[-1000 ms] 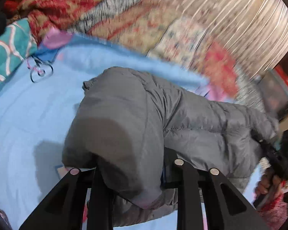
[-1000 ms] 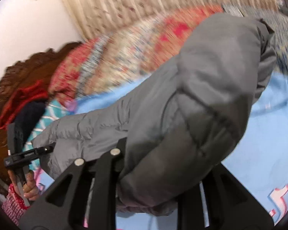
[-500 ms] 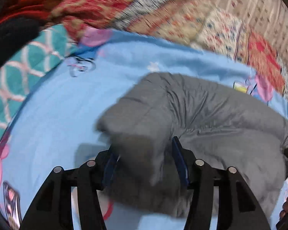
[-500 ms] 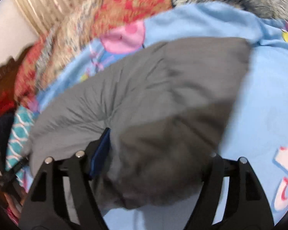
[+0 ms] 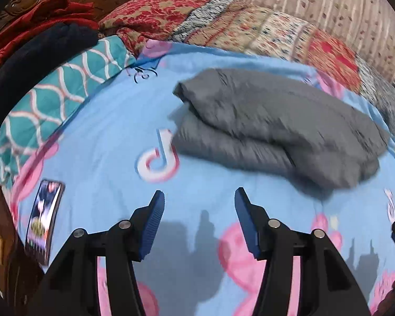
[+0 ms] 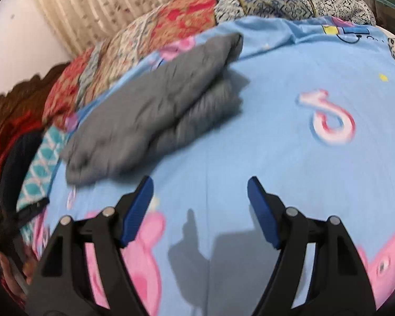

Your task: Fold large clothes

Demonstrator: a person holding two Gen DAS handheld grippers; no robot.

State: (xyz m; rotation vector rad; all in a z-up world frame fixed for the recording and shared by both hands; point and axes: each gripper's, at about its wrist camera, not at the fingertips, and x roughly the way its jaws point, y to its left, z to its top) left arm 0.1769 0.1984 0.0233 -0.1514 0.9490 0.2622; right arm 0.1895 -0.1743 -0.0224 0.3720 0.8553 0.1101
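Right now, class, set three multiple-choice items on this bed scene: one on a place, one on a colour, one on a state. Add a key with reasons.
1. Where is the folded jacket?
A. on the blue sheet
B. on the floor
C. in a gripper

2. Its colour?
A. red
B. grey
C. teal

3. The left gripper and right gripper are:
A. both clamped
B. one clamped
C. both open, empty

Key: A, it rests on the sheet; B, grey padding; C, only sheet shows between the jaws, which have just been opening.

Blue cartoon bedsheet (image 5: 97, 142), folded grey jacket (image 5: 276, 131), patchwork quilt (image 5: 250, 29)
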